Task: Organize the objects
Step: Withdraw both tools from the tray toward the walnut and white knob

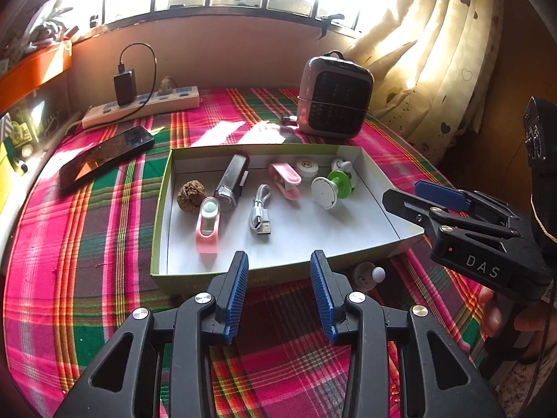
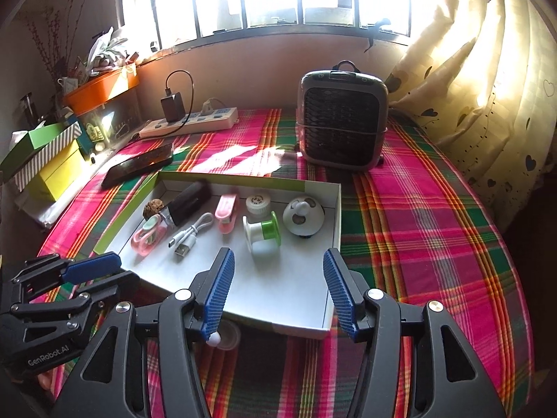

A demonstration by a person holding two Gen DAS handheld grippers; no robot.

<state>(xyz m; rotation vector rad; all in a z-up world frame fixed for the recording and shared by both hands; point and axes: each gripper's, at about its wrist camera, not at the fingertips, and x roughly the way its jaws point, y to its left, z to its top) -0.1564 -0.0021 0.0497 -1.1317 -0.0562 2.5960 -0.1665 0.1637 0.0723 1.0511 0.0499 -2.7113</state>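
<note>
A shallow white box with green sides (image 1: 163, 209) (image 2: 334, 216) lies on the plaid cloth. In it lie a walnut (image 1: 189, 196), a dark rectangular device (image 1: 232, 183), two pink items (image 1: 208, 224) (image 1: 285, 180), a white USB cable (image 1: 260, 213) (image 2: 188, 237), a green and white spool (image 1: 330, 188) (image 2: 261, 231), a small round white case (image 2: 257, 204) and a white dome (image 2: 303, 216). A small white-knobbed item (image 1: 369, 275) (image 2: 222, 338) lies on the cloth outside the box's near edge. My left gripper (image 1: 279, 261) is open and empty before the box. My right gripper (image 2: 276, 261) is open and empty above the box's near corner.
A grey mini heater (image 1: 334, 99) (image 2: 343, 122) stands behind the box. A black phone (image 1: 104, 160) (image 2: 139, 165) lies at the back left, near a power strip with a charger (image 1: 142, 104) (image 2: 189, 122). Boxes (image 2: 48, 163) stack at the left; a curtain (image 2: 487, 97) hangs at the right.
</note>
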